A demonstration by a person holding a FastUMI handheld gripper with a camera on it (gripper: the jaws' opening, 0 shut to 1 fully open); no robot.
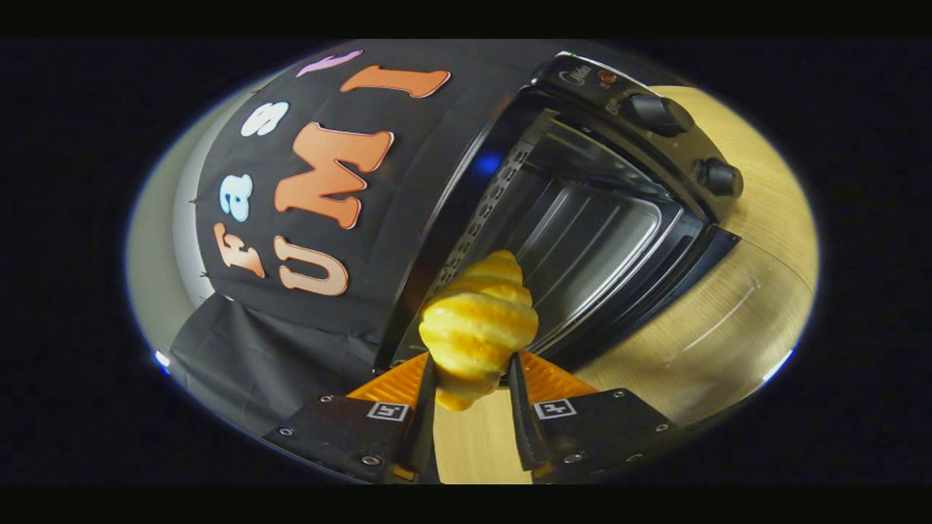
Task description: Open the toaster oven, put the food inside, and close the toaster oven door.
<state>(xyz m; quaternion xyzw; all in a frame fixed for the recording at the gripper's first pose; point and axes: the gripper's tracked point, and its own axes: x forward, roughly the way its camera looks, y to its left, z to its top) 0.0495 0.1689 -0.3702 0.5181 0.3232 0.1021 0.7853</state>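
The tool point(472, 378) is clamped on a golden, ridged croissant-shaped pastry point(477, 327), whose long axis points forward straight at the open cavity of the black toaster oven point(582, 225) just beyond (door down toward the pale wooden surface point(728, 320)).

Recording booth, black cloth wall point(291, 342), toaster oven point(597, 218) on wooden tabletop point(728, 327)

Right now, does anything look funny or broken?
Nothing looks broken or spilled. The fingers hold a croissant between them, just in front of the toaster oven, whose door is open, as the job needs. The oven looks tilted, but that seems to be the camera's angle and fisheye bend.
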